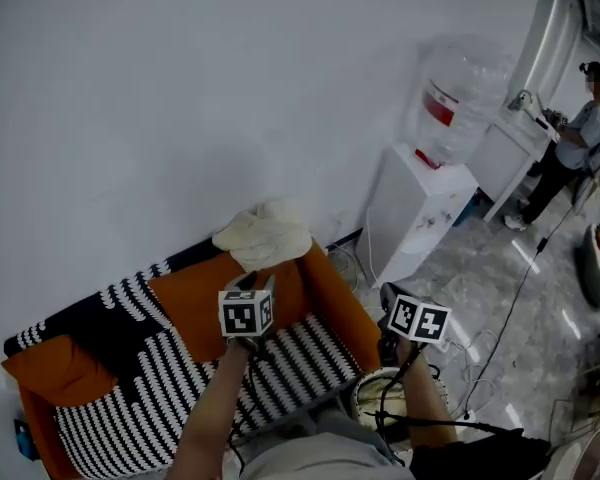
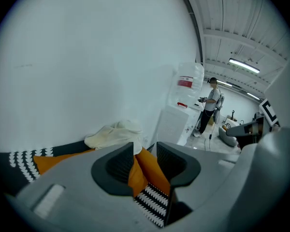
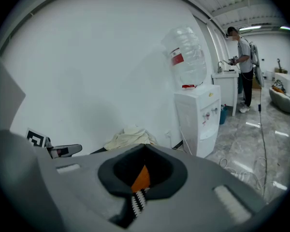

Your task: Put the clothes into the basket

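A cream cloth (image 1: 265, 236) lies bunched on the top of the orange sofa's arm, against the white wall; it also shows as the cloth (image 2: 113, 132) and the cloth (image 3: 128, 138) in the two gripper views. My left gripper (image 1: 254, 282) hovers over the sofa seat just short of the cloth, and this left gripper (image 2: 145, 148) is open with only the orange arm seen between its jaws. My right gripper (image 1: 389, 296) is off the sofa's right end; the right gripper (image 3: 145, 149) has its tips together and holds nothing. A round pale-rimmed basket (image 1: 366, 390) sits below it, partly hidden by my arm.
The sofa (image 1: 330, 293) has black-and-white striped cushions (image 1: 160, 388). A white water dispenser (image 1: 415, 213) with a big bottle stands to its right. Cables (image 1: 500, 318) trail over the shiny floor. A person (image 1: 570, 158) stands at a counter far right.
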